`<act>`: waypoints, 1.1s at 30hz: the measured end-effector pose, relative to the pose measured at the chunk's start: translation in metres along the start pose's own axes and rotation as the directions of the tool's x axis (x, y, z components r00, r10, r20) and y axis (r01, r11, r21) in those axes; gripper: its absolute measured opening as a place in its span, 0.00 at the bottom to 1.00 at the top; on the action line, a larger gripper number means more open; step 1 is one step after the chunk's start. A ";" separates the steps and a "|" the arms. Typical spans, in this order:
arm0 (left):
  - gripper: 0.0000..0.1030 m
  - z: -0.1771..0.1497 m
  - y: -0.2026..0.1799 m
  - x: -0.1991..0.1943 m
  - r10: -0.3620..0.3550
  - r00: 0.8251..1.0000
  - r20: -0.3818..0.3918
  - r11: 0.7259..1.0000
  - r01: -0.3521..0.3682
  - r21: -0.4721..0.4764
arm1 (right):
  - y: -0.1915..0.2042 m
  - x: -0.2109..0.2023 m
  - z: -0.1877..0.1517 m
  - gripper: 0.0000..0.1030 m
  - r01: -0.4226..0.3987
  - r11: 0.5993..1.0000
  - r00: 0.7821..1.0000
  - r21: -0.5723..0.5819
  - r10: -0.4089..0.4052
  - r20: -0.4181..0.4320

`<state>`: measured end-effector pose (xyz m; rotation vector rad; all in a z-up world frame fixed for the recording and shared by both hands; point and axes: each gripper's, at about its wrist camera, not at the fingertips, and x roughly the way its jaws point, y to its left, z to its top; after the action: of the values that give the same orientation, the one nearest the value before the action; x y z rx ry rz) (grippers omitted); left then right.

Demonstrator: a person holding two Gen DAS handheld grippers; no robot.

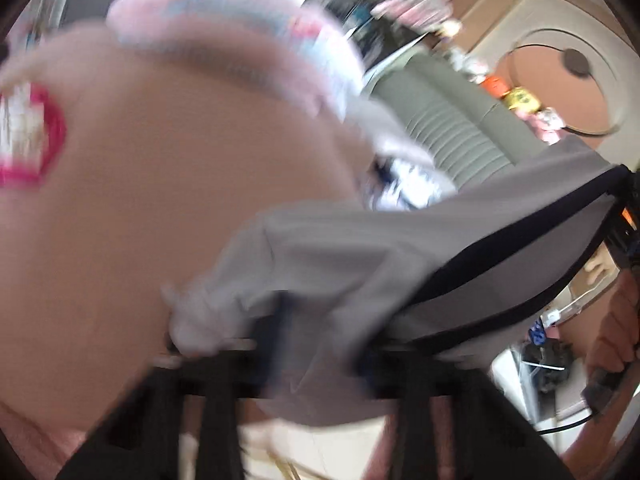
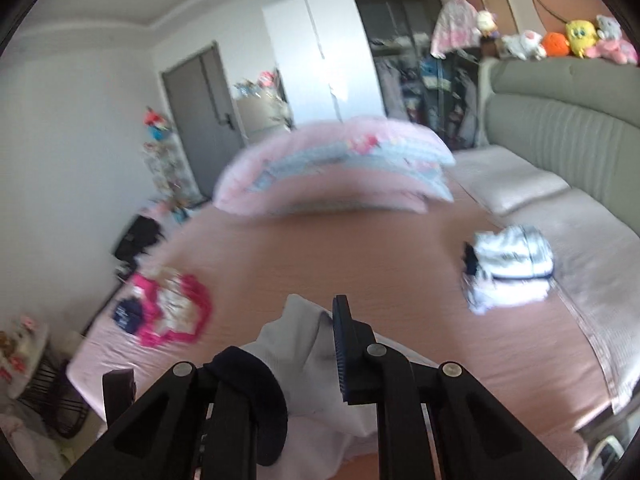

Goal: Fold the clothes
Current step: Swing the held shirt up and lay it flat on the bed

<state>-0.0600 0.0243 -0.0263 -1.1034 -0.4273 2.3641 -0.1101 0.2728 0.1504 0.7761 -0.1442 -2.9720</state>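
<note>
Garment (image 2: pixel 296 344), pale grey with dark navy trim, is held up over the pink bed (image 2: pixel 360 248), stretched between both grippers. The right gripper (image 2: pixel 304 344) has its jaws closed on a bunched grey corner beside the navy cuff. The left gripper (image 1: pixel 304 340) pinches the other edge, cloth draping over its fingers; that view is blurred. A folded white pile (image 2: pixel 508 268) lies far right, a pink garment (image 2: pixel 172 308) left, a pillow (image 2: pixel 332 164) far.

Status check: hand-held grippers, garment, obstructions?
Both hand-held grippers, left and right, shut on the light grey dark-trimmed garment, lifted over the pink bed sheet. Nothing in the way.
</note>
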 end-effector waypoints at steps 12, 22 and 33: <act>0.03 0.287 -0.111 -0.144 0.111 0.847 0.519 0.950 -0.245 0.195 | 0.006 -0.020 0.179 0.12 0.021 0.998 0.973 -0.052 -0.008 0.232; 0.04 0.187 -0.098 -0.153 0.159 0.854 0.495 0.917 -0.313 0.246 | 0.033 -0.064 0.144 0.14 -0.066 0.981 0.960 -0.184 0.113 0.257; 0.04 -0.050 0.080 0.078 0.194 0.931 -0.310 0.970 -0.229 -0.081 | -0.002 0.154 -0.184 0.14 -0.070 0.997 0.818 0.020 0.069 -0.571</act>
<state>-0.0882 0.0051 -0.1434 -1.6082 -0.3528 2.3180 -0.1536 0.2474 -0.0841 1.5781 -0.1281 -2.5233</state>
